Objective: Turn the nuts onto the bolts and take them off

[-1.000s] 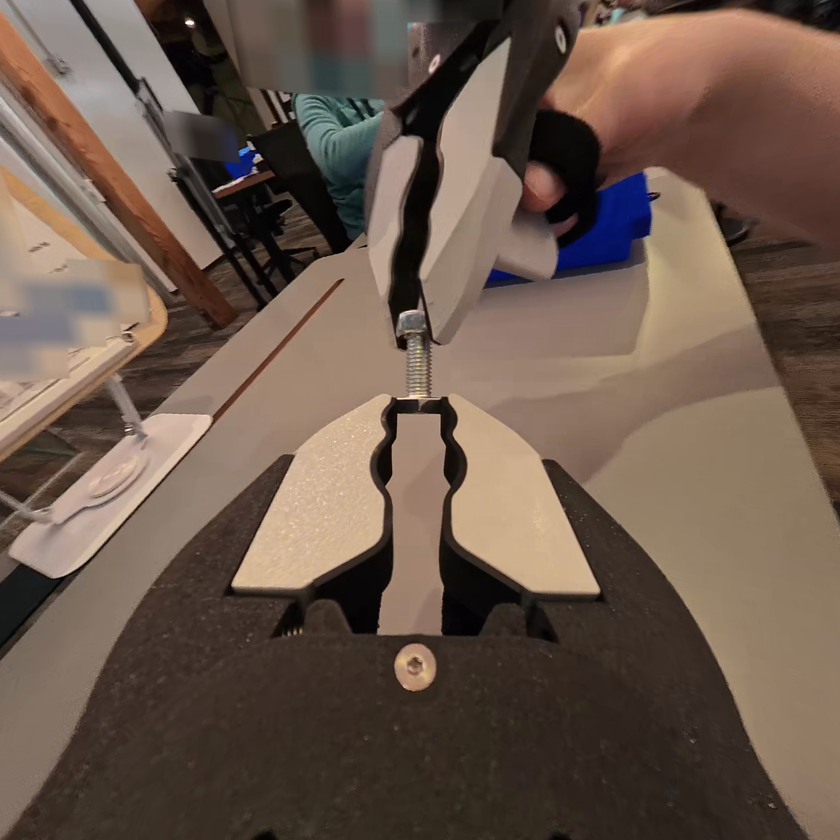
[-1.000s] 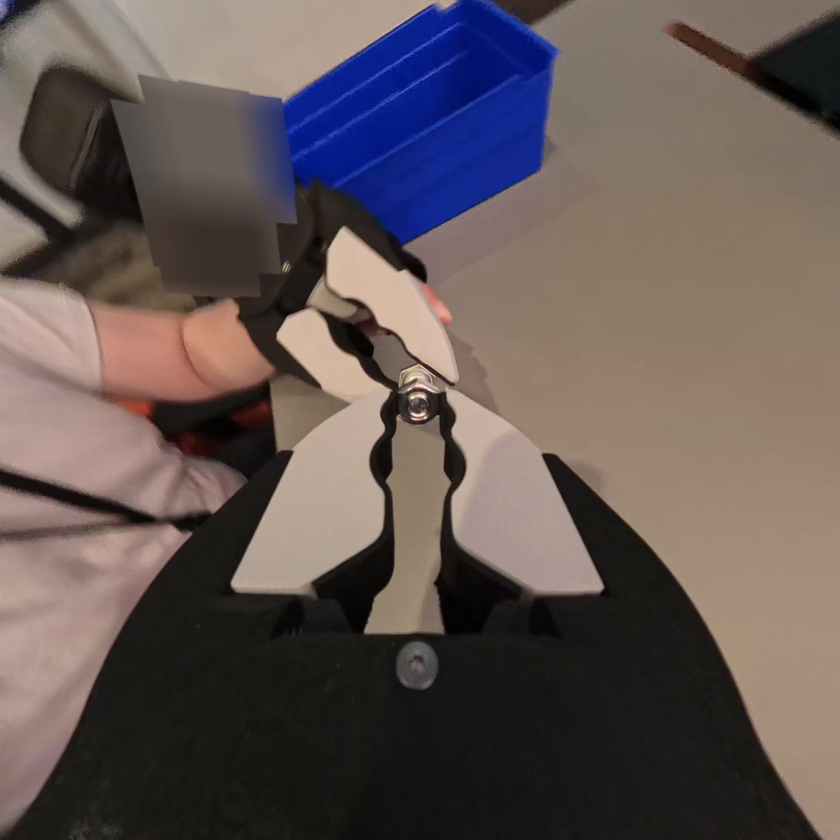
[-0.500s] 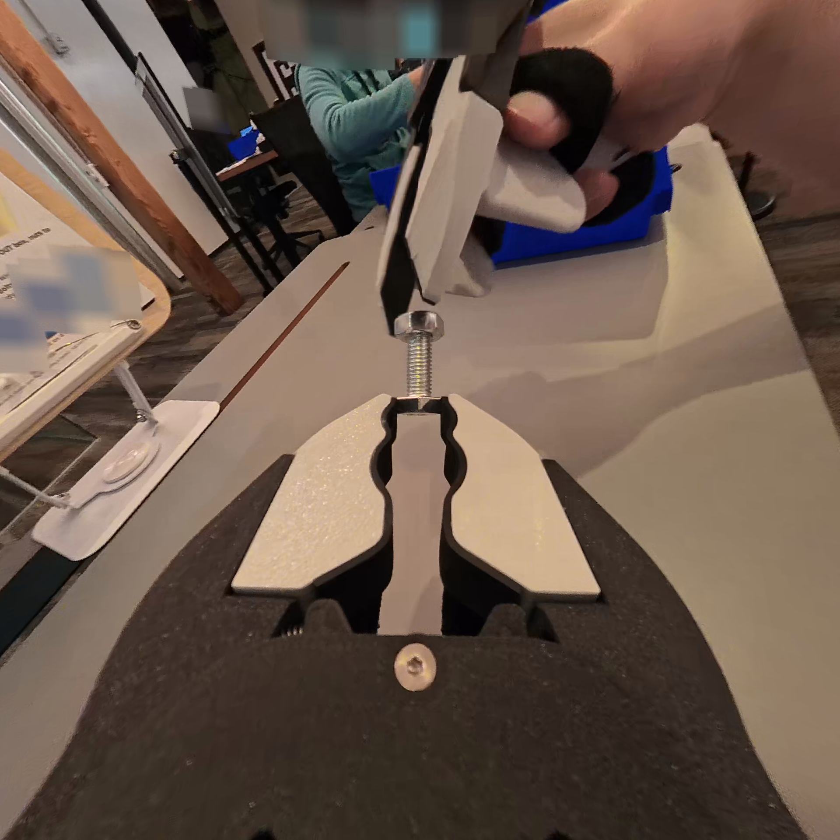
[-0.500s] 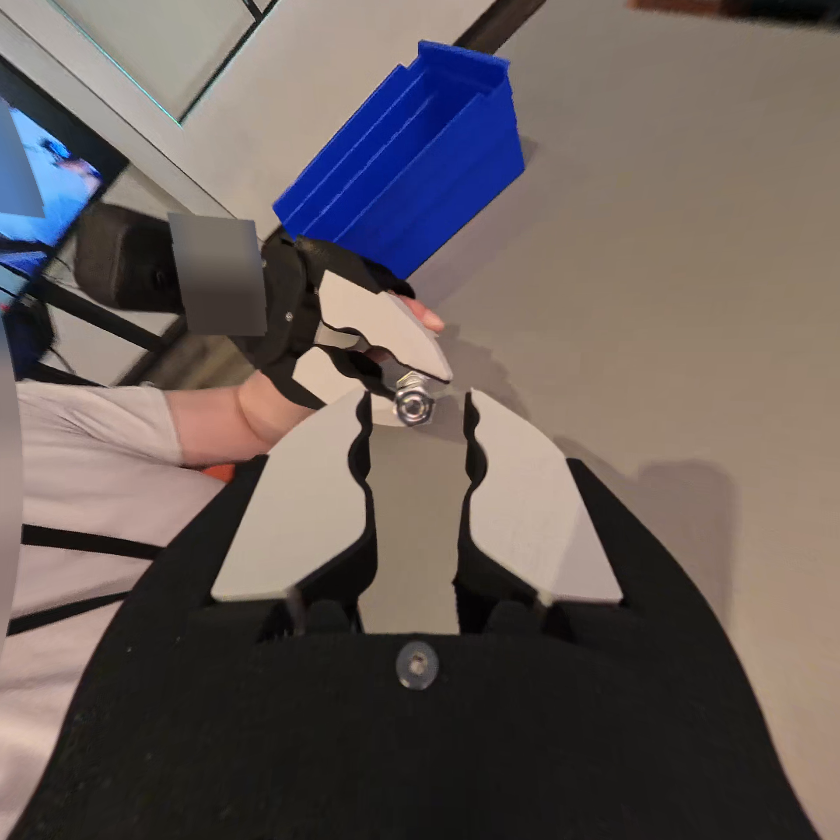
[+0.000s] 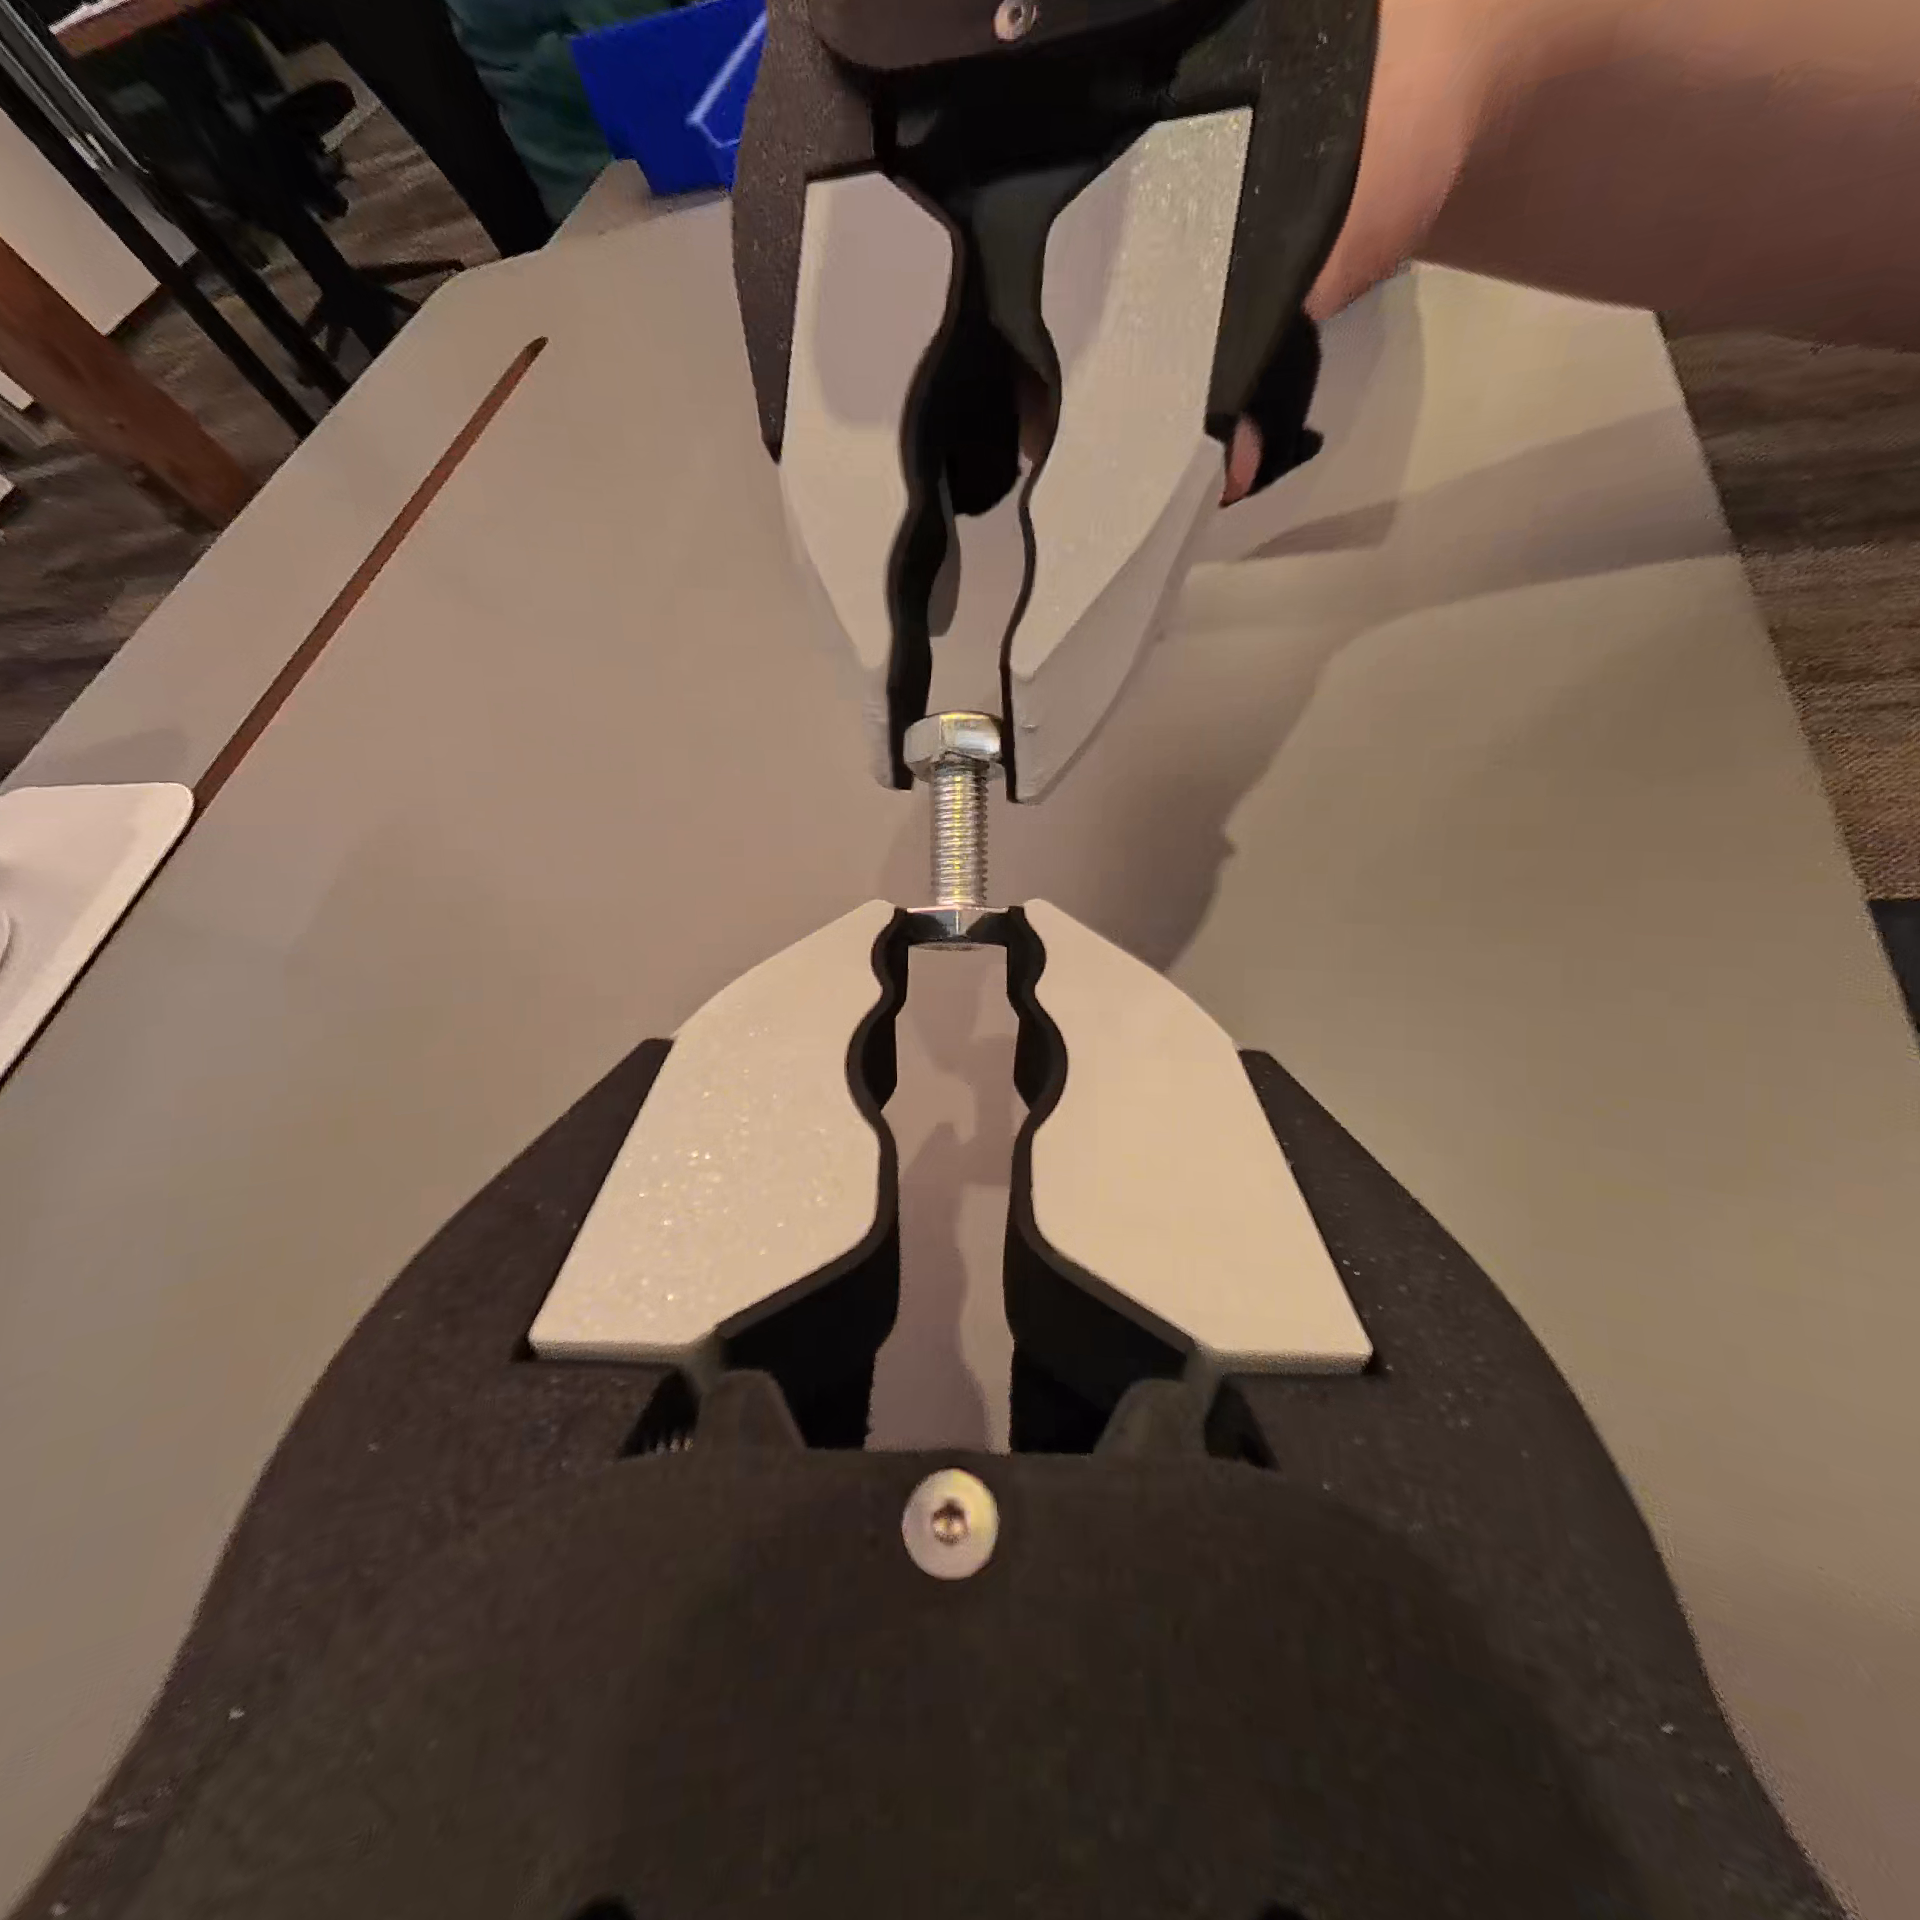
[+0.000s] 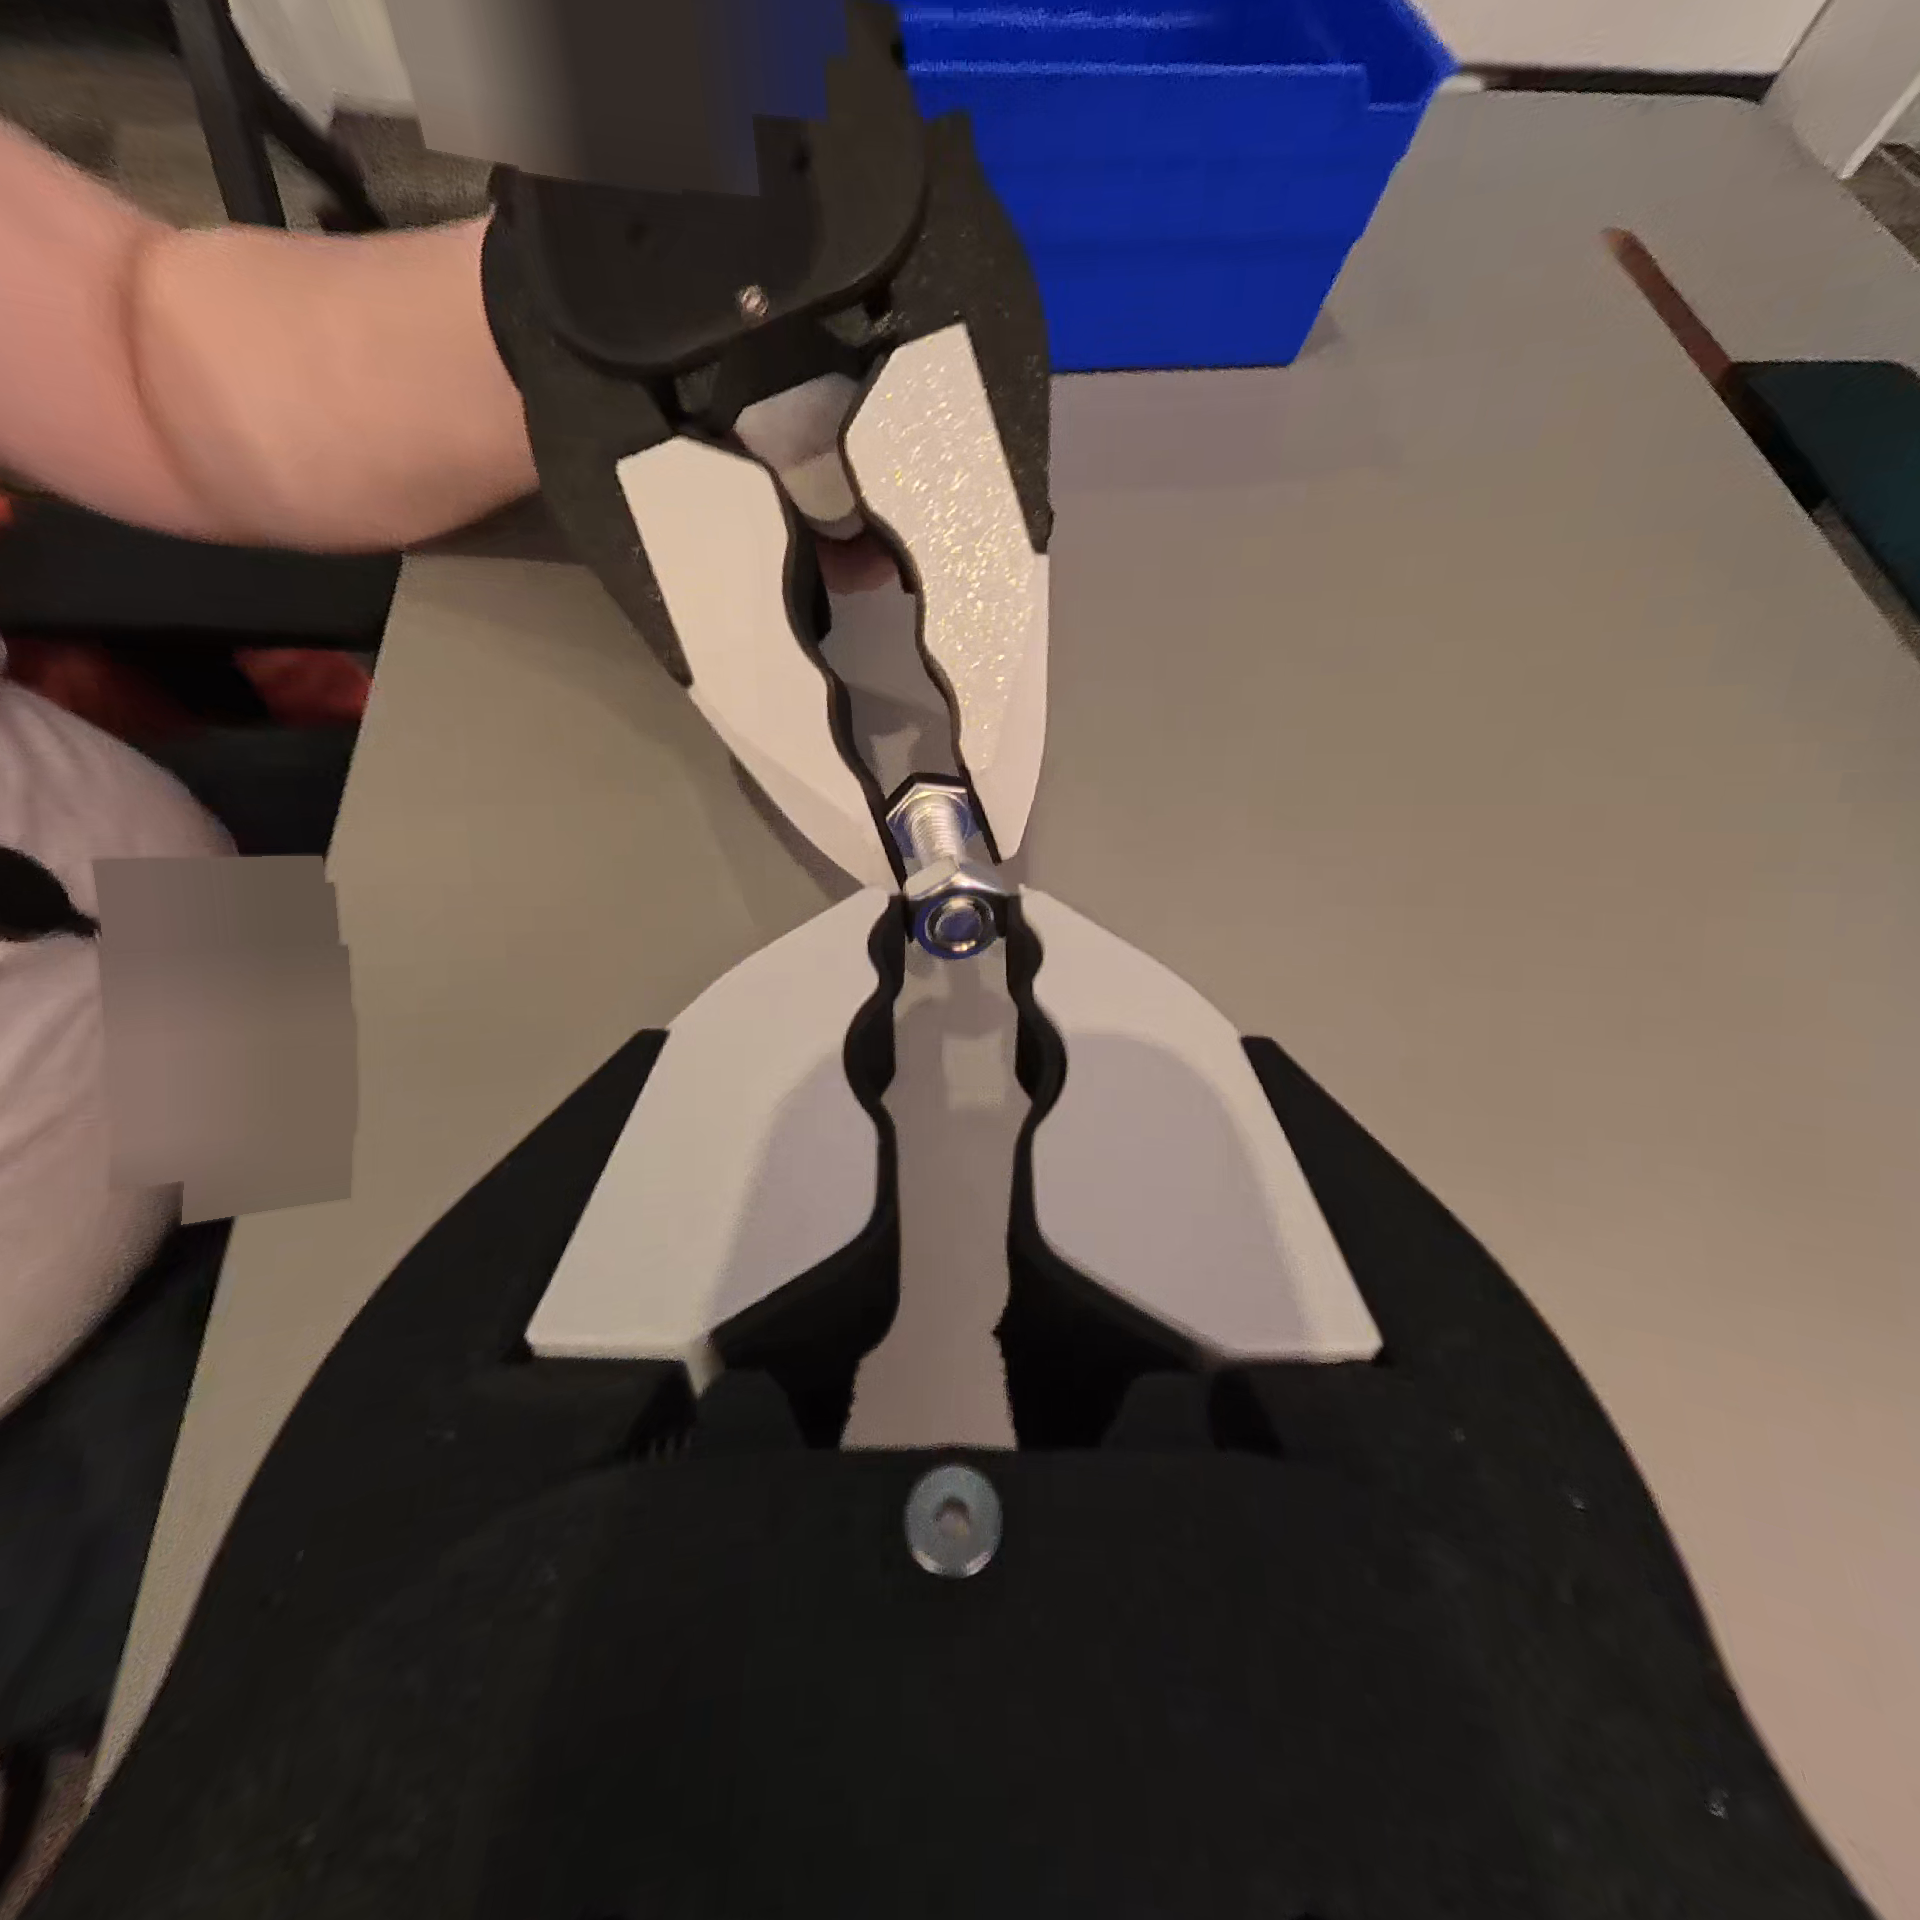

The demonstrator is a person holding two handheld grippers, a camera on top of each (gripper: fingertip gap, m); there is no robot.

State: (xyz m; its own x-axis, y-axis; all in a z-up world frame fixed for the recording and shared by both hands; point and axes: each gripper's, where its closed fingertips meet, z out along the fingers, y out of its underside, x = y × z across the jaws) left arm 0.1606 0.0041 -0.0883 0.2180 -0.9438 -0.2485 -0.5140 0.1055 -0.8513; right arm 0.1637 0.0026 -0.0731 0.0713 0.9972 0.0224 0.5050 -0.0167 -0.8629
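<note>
Midair, left tongs (image 5: 951,925) pinching the bolt (image 5: 958,854) head, right tongs (image 6: 951,914) clamped on the nut (image 6: 954,902), bare table (image 5: 1455,935) all round.

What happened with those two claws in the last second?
The right gripper opened and let go of the nut half a second ago, rolled round from tilted to square-on, and has now shut on the nut again, ready for another turn. The left gripper stayed clamped on the head of the bolt, holding it in the same place above the table.
</note>
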